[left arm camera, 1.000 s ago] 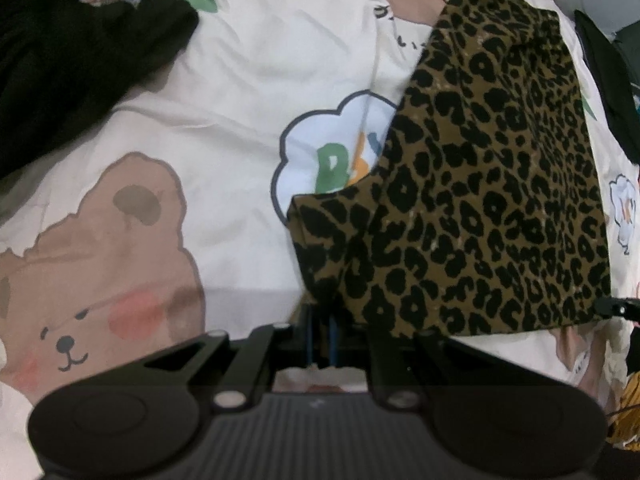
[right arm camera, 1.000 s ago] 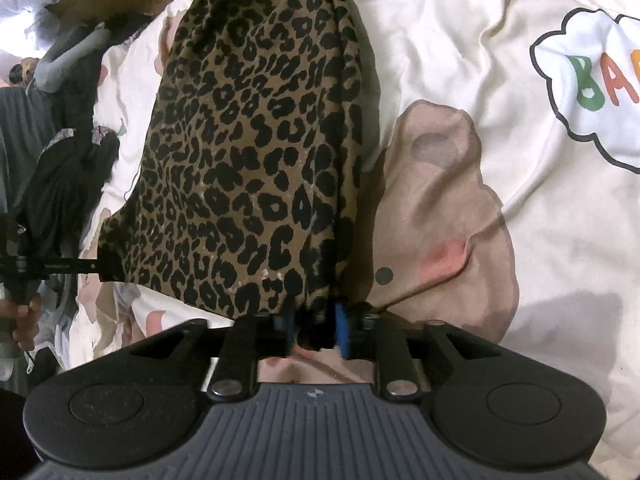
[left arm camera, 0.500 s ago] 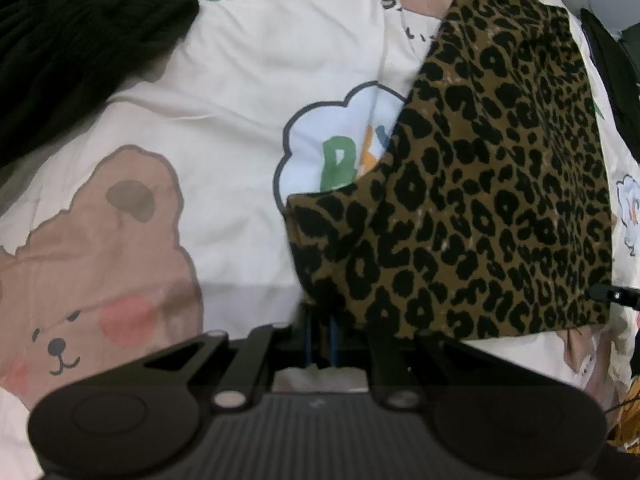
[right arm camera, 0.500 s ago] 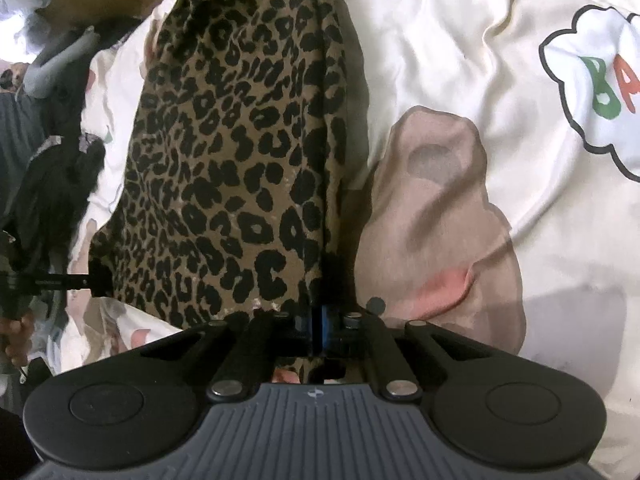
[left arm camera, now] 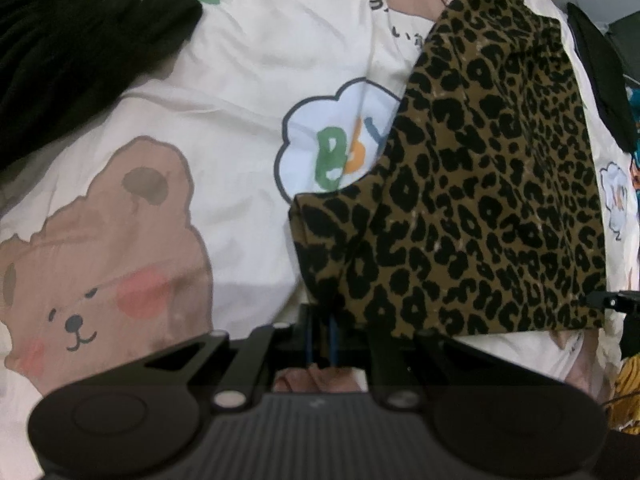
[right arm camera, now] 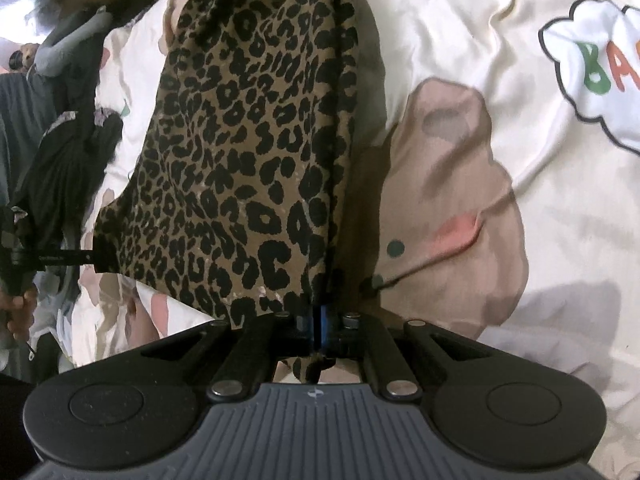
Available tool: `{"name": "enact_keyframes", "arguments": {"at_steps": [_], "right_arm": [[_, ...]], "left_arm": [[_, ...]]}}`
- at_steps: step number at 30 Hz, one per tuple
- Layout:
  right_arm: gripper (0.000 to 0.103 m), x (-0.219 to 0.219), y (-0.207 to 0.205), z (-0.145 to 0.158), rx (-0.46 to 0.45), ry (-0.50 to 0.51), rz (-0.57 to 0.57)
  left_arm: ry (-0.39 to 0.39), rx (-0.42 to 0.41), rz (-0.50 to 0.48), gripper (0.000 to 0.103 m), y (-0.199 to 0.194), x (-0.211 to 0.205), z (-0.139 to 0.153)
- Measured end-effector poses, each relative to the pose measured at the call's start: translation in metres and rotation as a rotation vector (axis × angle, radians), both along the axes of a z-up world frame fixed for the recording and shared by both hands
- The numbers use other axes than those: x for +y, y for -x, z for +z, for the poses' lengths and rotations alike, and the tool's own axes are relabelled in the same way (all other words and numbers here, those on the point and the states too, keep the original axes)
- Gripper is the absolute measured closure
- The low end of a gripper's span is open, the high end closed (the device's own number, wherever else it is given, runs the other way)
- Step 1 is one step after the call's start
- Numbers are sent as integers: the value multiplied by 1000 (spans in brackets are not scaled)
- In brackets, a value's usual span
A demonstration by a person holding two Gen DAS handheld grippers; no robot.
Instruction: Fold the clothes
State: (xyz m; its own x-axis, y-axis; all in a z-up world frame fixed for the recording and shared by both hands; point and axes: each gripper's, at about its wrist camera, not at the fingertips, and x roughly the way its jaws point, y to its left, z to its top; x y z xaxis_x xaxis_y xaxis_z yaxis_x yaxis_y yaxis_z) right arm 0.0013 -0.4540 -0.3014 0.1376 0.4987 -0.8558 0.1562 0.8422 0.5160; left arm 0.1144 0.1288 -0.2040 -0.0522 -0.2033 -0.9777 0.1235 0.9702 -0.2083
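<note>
Hidden parts: the near left corner of the leopard-print garment [left arm camera: 480, 184] is covered where it passes between the fingers of the left gripper [left arm camera: 321, 338]; the near right corner is covered likewise at the right gripper [right arm camera: 319, 330].
Cut off: the far waistband of the garment is clipped by the top edge of the right wrist view; the black clothes [left arm camera: 72, 52] are cut by the left edge of the left wrist view.
Hard to make out: a patterned item beside the black clothes and the dark things at the far right edge of the left wrist view cannot be identified; the room at the far left of the right wrist view is blurred.
Left fingers: nearly pressed together, and the garment's corner is pinched between them.
Right fingers: pressed together on the garment's other near corner, with a tuft of cloth seen hanging below them.
Garment place: it is spread lengthwise on the bed, its near hem raised off the sheet and stretched between both grippers.
Surface: a cream bedsheet [left arm camera: 248, 52] printed with brown bears [left arm camera: 104, 256] and a lettered cloud [left arm camera: 332, 140], wrinkled in places.
Person: a hand [right arm camera: 18, 308] is seen at the left edge, around the other gripper's handle.
</note>
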Motion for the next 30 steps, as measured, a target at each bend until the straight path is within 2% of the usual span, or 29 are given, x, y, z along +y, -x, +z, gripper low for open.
{"name": "enact_keyframes", "arguments": {"at_steps": [3,6,10,12,13,16,22,30], "right_arm": [[102,1,1,-6,1,2,-8],[100,-2,4,-11,-19,-12,-26],[91,-3,10,-14,-33,-18,-35],[87,-1,13,-15,-30,-13,-30],[82,1,12,-16,-28,-12,-29],[75,5,12,-17,-22,-9,-26],[72,6,11,-18,-19,-2,-32],[71,-2,12,-17,-20,8,-55]], "left_arm": [[-3,2,11,95,7,-13,-26],[-4,-9,7,95,-1,-12,-36],[22,-18,30,93,-6,-7,-46],[42,-21,56,90,-9,-4,-49],[47,-26,67,89,-10,-3,-49],[53,-45,55,84,-14,-4,-50],[77,-61,39,68,-22,-5,-53],[84,-68,10,58,-29,-11,-61]]}}
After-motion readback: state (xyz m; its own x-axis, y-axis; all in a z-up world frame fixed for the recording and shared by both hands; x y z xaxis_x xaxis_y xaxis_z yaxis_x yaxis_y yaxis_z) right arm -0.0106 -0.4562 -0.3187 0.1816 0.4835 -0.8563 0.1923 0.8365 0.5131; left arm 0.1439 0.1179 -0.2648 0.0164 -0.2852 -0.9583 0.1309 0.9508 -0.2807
